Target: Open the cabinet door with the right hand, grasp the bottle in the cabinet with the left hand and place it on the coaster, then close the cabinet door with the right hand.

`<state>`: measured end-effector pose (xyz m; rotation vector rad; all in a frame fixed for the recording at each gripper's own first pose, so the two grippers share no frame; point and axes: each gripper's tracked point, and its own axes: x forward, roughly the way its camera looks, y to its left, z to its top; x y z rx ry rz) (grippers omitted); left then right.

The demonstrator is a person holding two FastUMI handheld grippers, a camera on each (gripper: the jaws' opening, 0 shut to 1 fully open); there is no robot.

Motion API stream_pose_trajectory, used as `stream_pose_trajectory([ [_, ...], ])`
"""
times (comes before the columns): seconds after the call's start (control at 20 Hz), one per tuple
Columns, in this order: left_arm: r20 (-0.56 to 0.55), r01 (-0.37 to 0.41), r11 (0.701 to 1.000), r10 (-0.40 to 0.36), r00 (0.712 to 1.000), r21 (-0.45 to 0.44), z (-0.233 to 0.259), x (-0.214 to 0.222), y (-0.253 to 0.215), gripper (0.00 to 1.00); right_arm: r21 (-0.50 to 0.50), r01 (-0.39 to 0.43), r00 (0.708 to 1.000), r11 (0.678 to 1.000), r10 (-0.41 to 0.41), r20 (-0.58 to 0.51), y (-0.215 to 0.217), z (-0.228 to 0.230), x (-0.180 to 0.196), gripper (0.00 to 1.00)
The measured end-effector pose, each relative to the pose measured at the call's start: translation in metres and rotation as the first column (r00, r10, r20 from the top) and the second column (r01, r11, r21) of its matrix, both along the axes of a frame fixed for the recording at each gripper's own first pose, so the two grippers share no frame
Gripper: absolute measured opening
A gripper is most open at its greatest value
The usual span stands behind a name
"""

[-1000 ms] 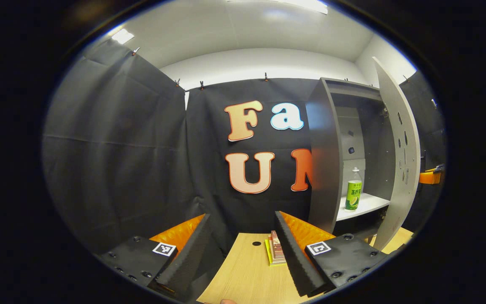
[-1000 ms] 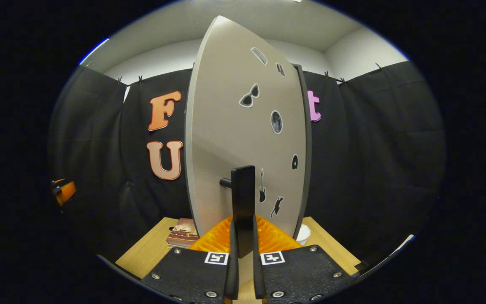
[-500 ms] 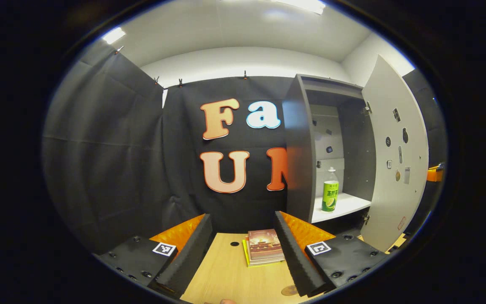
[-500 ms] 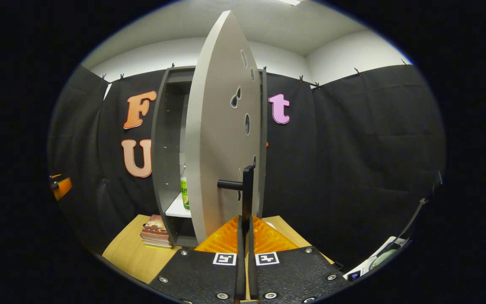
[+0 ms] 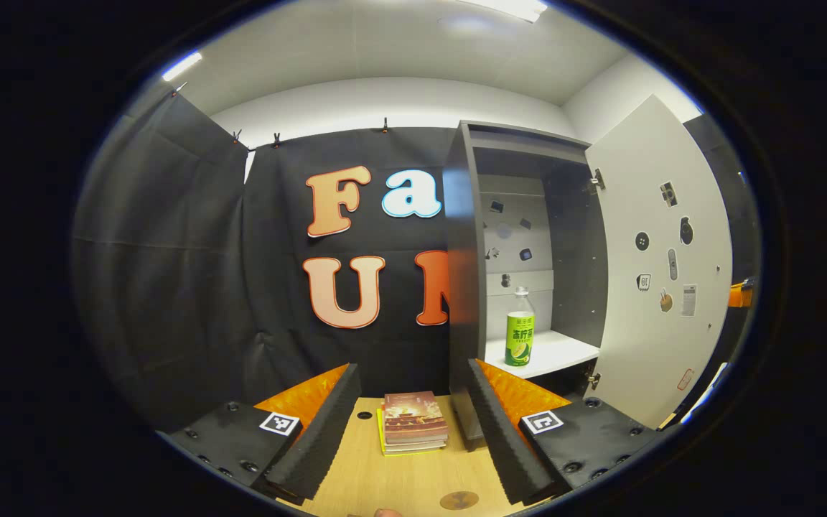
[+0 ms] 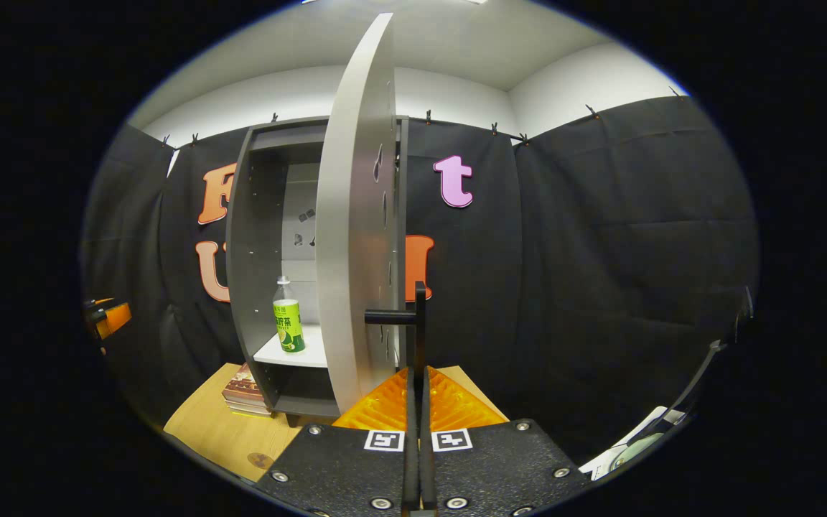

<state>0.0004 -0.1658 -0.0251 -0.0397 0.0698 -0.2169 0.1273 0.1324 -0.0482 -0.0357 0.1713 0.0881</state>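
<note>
**Cabinet door swung wider, bottle still on its shelf**

Compared with a second earlier, the cabinet door (image 6: 356, 215) had swung much farther out. In the right gripper view it had gone from a broad face to a nearly edge-on slab, uncovering the cabinet (image 6: 259, 237) interior to its left. In the left gripper view the door (image 5: 661, 266) now showed its inner face with small stickers, and the cabinet (image 5: 460, 258) had slid from the far right toward the centre.

The right gripper (image 6: 419, 402) was clamped shut on the black door handle (image 6: 419, 323), both fingers pressed against the upright bar that rose straight ahead of them, its short post running left into the door.

The left gripper (image 5: 413, 424) stood wide apart, its foam-lined fingers (image 5: 496, 431) holding and touching nothing. Beyond and between them lay a stack of books (image 5: 413, 429) on the wooden table (image 5: 385, 481), and a round coaster (image 5: 459, 500) sat low, just inside the right finger.

The bottle (image 5: 520, 329), with a green label and pale cap, stood upright on the white shelf (image 5: 550, 353) inside the cabinet, ahead and to the right of the left gripper's fingers, well apart from them. Its long axis ran vertical, cap upward. From the right gripper it appeared ahead and to the left (image 6: 288, 317), past the door's edge.
</note>
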Motion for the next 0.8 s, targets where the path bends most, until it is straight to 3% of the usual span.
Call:
stream_pose_trajectory([
  [0.25,-0.012,0.017,1.0,-0.018,1.0,-0.016,0.002,-0.008,-0.049,0.97,0.043,-0.05,0.999,0.998,0.05,0.005,0.001,0.0,0.004,0.0],
  [0.3,-0.012,0.022,1.0,-0.022,1.0,-0.022,0.002,-0.009,-0.059,1.0,0.04,-0.068,0.998,0.997,0.067,0.007,0.002,0.001,0.004,0.0],
  [0.35,-0.014,0.025,0.999,-0.026,1.0,-0.026,0.004,-0.01,-0.068,1.0,0.033,-0.087,0.996,0.996,0.087,0.009,0.0,0.001,0.004,0.04],
  [0.5,-0.017,0.035,0.999,-0.036,0.999,-0.037,0.003,-0.013,-0.094,0.97,0.012,-0.138,0.99,0.99,0.137,0.015,0.0,0.003,0.004,0.03],
  [0.6,-0.016,0.046,0.998,-0.047,0.999,-0.038,0.001,-0.011,-0.114,1.0,0.011,-0.146,0.989,0.989,0.145,0.018,-0.003,0.003,0.003,0.06],
  [0.65,-0.015,0.052,0.998,-0.052,0.999,-0.036,0.001,-0.01,-0.122,0.94,0.026,-0.152,0.988,0.988,0.152,0.013,-0.001,0.003,0.002,0.08],
  [0.8,-0.022,0.072,0.997,-0.073,0.997,-0.039,-0.005,0.0,-0.15,0.97,0.053,-0.124,0.992,0.991,0.124,0.011,-0.008,0.005,-0.004,0.12],
])
